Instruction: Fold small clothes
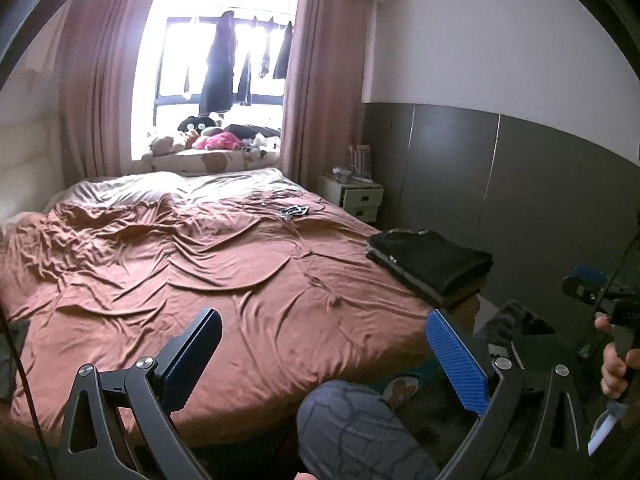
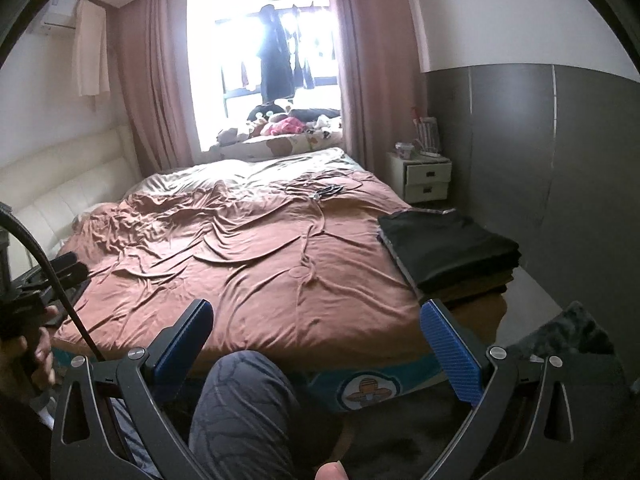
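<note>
A stack of folded dark clothes (image 1: 432, 266) lies on the right front corner of the bed; it also shows in the right wrist view (image 2: 448, 250). My left gripper (image 1: 320, 320) is open and empty, held above the bed's front edge, left of the stack. My right gripper (image 2: 316, 312) is open and empty, also above the front edge. Its blue right finger pad (image 2: 450, 350) sits below the stack in view. The left gripper with its hand shows at the left of the right wrist view (image 2: 28, 304).
The bed has a wrinkled brown sheet (image 1: 200, 248) with cables and a small object (image 1: 294, 211) near its far side. A white nightstand (image 2: 424, 178) stands by the grey wall panels. A person's knee (image 2: 240, 408) is in front of the bed. A dark rug (image 2: 568, 332) lies right.
</note>
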`<state>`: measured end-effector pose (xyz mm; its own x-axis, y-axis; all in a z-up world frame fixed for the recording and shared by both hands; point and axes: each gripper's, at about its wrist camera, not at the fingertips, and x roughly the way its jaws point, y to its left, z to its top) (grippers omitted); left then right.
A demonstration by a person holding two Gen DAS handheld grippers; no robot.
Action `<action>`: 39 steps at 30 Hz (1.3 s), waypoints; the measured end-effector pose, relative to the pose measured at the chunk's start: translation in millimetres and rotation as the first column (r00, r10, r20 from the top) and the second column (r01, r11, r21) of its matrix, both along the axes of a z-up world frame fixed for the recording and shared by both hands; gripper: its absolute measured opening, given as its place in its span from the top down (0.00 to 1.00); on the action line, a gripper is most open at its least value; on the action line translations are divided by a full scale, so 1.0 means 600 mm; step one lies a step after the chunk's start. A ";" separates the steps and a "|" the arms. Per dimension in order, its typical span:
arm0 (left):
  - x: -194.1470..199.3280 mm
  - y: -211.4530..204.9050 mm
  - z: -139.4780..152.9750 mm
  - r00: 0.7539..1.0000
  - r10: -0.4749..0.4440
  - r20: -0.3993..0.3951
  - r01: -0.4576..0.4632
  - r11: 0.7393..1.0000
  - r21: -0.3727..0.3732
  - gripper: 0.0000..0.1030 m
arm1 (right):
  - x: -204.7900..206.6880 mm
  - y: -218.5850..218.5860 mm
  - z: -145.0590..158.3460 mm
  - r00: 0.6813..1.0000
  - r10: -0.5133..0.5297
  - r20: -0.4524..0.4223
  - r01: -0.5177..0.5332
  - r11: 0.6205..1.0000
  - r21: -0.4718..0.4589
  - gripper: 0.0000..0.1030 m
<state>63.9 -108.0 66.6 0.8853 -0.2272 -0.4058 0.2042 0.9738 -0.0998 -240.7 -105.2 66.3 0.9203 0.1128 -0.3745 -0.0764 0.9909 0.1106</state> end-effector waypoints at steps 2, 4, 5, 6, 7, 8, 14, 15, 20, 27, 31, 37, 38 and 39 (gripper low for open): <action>-0.017 0.004 -0.010 1.000 0.016 0.011 -0.017 1.000 0.009 0.00 | -0.005 0.016 -0.020 1.000 0.006 0.019 -0.006 1.000 -0.019 0.00; -0.030 0.007 -0.022 0.999 0.028 0.016 -0.028 0.999 0.024 0.00 | -0.010 0.031 -0.039 0.999 0.008 0.031 -0.007 1.000 -0.018 0.00; -0.037 0.008 -0.029 0.999 0.029 0.016 -0.029 0.999 0.029 0.00 | -0.015 0.036 -0.045 0.999 0.007 0.036 -0.007 1.000 -0.017 0.00; -0.045 0.009 -0.035 0.999 0.033 0.017 -0.033 0.999 0.034 0.00 | -0.017 0.041 -0.051 0.999 0.007 0.041 -0.006 1.000 -0.013 0.00; -0.052 0.011 -0.041 0.999 0.036 0.019 -0.036 0.999 0.038 0.00 | -0.019 0.046 -0.057 0.999 0.008 0.047 -0.008 1.000 -0.006 0.00; -0.058 0.013 -0.046 0.999 0.040 0.022 -0.041 0.998 0.043 0.00 | -0.022 0.049 -0.062 0.999 0.009 0.050 -0.009 1.000 0.001 0.00; -0.096 0.034 -0.071 0.995 0.086 0.043 -0.089 0.994 0.065 0.00 | -0.034 0.073 -0.086 0.998 0.028 0.056 -0.028 1.000 -0.006 0.00; -0.099 0.040 -0.075 0.995 0.095 0.044 -0.097 0.993 0.066 0.00 | -0.035 0.078 -0.091 0.998 0.030 0.055 -0.030 1.000 -0.010 0.00; -0.127 0.061 -0.093 0.988 0.138 0.074 -0.143 0.987 0.068 0.00 | -0.036 0.096 -0.109 0.997 0.044 0.061 -0.042 0.999 -0.032 0.00; -0.139 0.074 -0.120 0.984 0.154 0.083 -0.162 0.982 0.094 0.00 | -0.025 0.109 -0.129 0.997 0.055 0.051 -0.052 0.997 -0.048 0.00; -0.142 0.092 -0.125 0.984 0.165 0.067 -0.169 0.984 0.054 0.00 | -0.027 0.113 -0.127 0.998 0.048 0.029 -0.047 0.998 -0.031 0.00; -0.144 0.102 -0.131 0.983 0.177 0.055 -0.179 0.983 0.030 0.00 | -0.021 0.107 -0.116 1.000 0.026 0.003 -0.026 1.000 0.003 0.00; -0.144 0.103 -0.133 0.982 0.180 0.050 -0.181 0.983 0.027 0.00 | -0.022 0.107 -0.116 1.000 0.020 0.000 -0.020 1.000 0.003 0.00; -0.144 0.104 -0.135 0.982 0.181 0.047 -0.183 0.983 0.027 0.00 | -0.023 0.108 -0.115 1.000 0.016 -0.003 -0.016 1.000 0.004 0.00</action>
